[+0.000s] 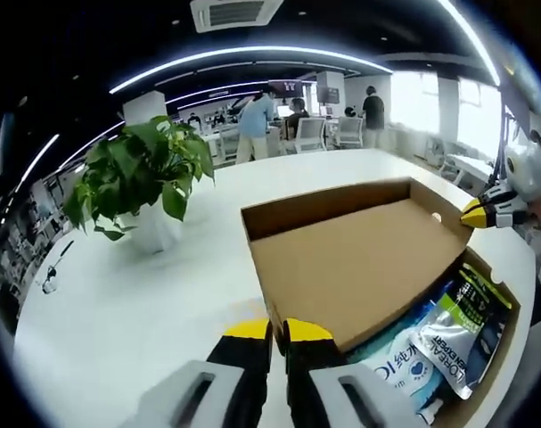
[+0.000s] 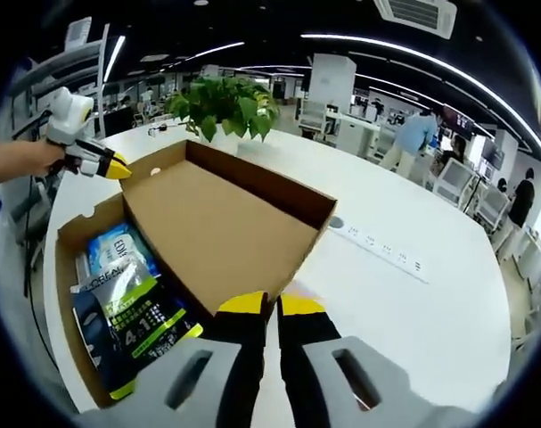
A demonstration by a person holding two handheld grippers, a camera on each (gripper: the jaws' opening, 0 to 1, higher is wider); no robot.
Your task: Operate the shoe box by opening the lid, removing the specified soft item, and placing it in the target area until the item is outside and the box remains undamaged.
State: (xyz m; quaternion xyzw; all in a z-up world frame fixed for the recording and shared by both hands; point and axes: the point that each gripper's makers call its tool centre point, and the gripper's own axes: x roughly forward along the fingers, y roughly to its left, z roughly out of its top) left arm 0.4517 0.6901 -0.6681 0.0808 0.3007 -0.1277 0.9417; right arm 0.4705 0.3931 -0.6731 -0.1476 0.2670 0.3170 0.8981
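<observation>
Shoe box [image 1: 484,357]: on white table [image 1: 118,303], lid [image 1: 359,259] raised partway. Inside: soft packets [image 1: 462,334], blue and grey. Left gripper [image 1: 277,332]: jaws pressed together, empty, near lid edge. Right gripper [image 2: 272,306]: jaws together, empty. Potted plant [image 1: 141,178] beside box.

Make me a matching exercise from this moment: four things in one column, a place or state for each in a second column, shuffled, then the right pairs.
Things:
1. lid
2. soft packs
3. potted plant
4. power strip

Places or states:
A. lying flat on the white table, beside the box
B. swung open, inner side up
C. standing on the table behind the box
D. lying inside the shoe box

Pairs: 1-B, 2-D, 3-C, 4-A
</observation>
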